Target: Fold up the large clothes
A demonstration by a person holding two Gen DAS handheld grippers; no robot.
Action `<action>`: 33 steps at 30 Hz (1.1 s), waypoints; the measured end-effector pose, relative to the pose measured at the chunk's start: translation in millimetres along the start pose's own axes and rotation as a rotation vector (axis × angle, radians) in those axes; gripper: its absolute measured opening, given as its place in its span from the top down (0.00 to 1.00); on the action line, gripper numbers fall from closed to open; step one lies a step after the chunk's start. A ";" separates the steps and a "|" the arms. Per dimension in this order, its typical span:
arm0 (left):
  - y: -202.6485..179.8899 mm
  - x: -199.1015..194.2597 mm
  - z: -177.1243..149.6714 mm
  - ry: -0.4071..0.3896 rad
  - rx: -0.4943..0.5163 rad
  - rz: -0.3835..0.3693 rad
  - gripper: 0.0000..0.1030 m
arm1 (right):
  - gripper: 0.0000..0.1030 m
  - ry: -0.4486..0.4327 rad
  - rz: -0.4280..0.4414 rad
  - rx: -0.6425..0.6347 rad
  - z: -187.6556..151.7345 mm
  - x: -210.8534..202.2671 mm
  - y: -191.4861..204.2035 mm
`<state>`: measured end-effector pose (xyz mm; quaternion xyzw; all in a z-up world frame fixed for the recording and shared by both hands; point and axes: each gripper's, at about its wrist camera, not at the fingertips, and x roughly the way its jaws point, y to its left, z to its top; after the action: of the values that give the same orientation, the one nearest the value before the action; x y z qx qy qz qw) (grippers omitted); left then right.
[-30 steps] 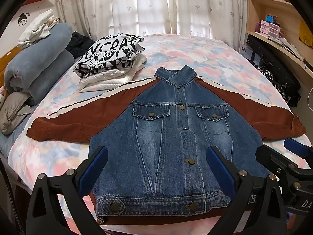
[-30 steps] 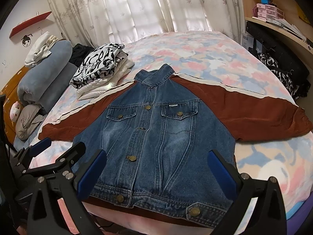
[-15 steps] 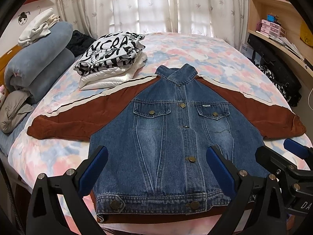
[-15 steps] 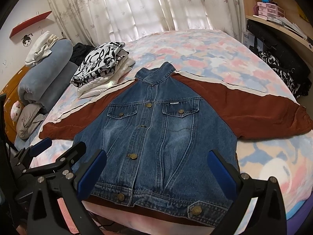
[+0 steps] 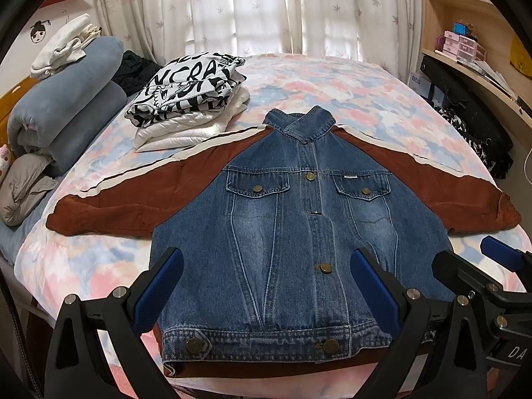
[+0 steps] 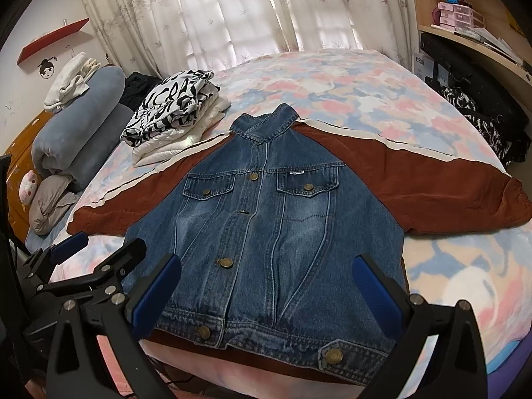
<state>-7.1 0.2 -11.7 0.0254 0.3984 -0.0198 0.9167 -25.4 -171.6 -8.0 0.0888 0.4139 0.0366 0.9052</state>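
Observation:
A blue denim jacket [image 5: 282,232] with rust-brown sleeves lies flat, front up and buttoned, on the floral bed [image 5: 349,89]; both sleeves are spread out sideways. It also shows in the right wrist view [image 6: 266,232]. My left gripper [image 5: 266,286] is open and empty, hovering over the jacket's hem. My right gripper [image 6: 267,289] is open and empty, also above the hem. The right gripper shows at the lower right of the left wrist view [image 5: 472,276], and the left gripper shows at the lower left of the right wrist view [image 6: 99,256].
A stack of folded clothes [image 5: 189,99] sits on the bed beyond the left sleeve. Rolled grey-blue bedding [image 5: 66,106] lies at the far left. Shelves and a dark bag [image 5: 472,113] line the right wall. Curtains [image 5: 266,10] hang behind.
Both views have shifted slightly; the jacket sits a little lower and nearer in frame. Both grippers stay open and the jacket has not moved.

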 end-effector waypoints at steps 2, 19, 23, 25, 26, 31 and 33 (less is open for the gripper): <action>-0.1 0.0 0.0 0.000 0.000 0.001 0.04 | 0.00 0.000 0.004 0.002 -2.6 0.6 1.0; -26.7 -4.6 17.8 -0.034 0.035 -0.045 0.03 | 0.00 -0.052 0.005 -0.005 5.7 -5.1 -6.1; -42.4 -13.6 34.1 -0.082 0.064 -0.055 0.03 | 0.00 -0.103 -0.014 -0.017 20.8 -17.7 -16.4; -51.2 -17.8 42.7 -0.102 0.079 -0.062 0.03 | 0.00 -0.128 -0.007 -0.018 32.1 -27.1 -28.8; -54.9 -19.7 46.5 -0.110 0.084 -0.063 0.03 | 0.00 -0.142 -0.004 -0.017 36.7 -31.5 -32.5; -68.2 -29.4 69.7 -0.145 0.083 -0.087 0.03 | 0.00 -0.215 -0.008 -0.035 61.0 -54.8 -40.8; -72.0 -33.5 81.0 -0.160 0.077 -0.101 0.03 | 0.00 -0.239 0.002 -0.047 71.3 -63.1 -42.8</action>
<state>25.1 -76.2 65.8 0.0385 0.3234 -0.0833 0.9418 -13.2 -231.7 76.4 0.0717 0.3022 0.0361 0.9498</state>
